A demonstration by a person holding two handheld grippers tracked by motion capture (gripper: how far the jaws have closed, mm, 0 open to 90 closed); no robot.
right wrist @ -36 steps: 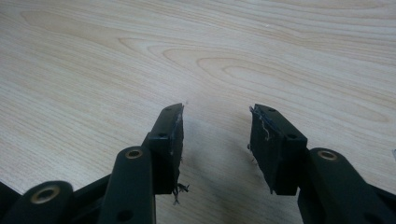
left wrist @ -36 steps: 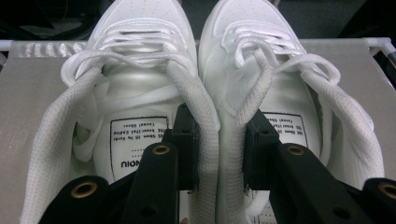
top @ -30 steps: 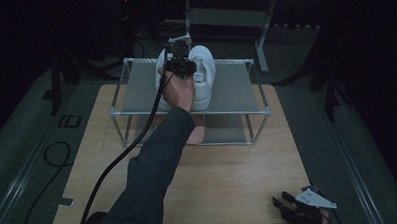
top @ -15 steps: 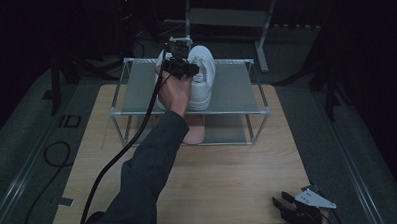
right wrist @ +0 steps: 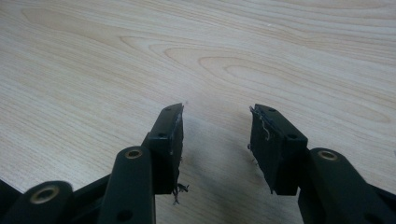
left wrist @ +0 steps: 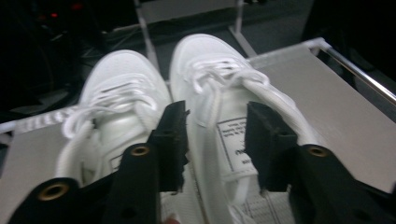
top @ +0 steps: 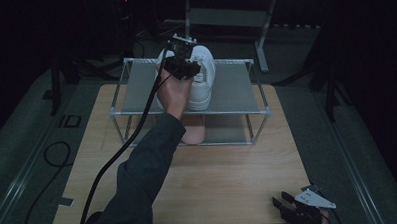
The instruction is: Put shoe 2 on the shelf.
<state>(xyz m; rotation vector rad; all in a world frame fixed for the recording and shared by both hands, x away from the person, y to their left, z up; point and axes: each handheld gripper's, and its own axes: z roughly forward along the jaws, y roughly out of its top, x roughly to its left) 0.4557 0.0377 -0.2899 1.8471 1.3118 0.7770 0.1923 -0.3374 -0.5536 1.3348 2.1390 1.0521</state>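
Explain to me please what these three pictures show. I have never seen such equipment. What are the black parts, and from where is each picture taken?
A person holds a hand tool with two black jaws in each hand. The high view looks down on a wooden table with a metal shoe rack on it. Each other picture comes from a camera riding on one gripper. The left gripper is over a pair of white sneakers on the rack's top shelf; its jaws have just been closing, one on each side of the tongue of the right-hand shoe, and I cannot tell if they press it. The right gripper waits open above the bare table, holding nothing.
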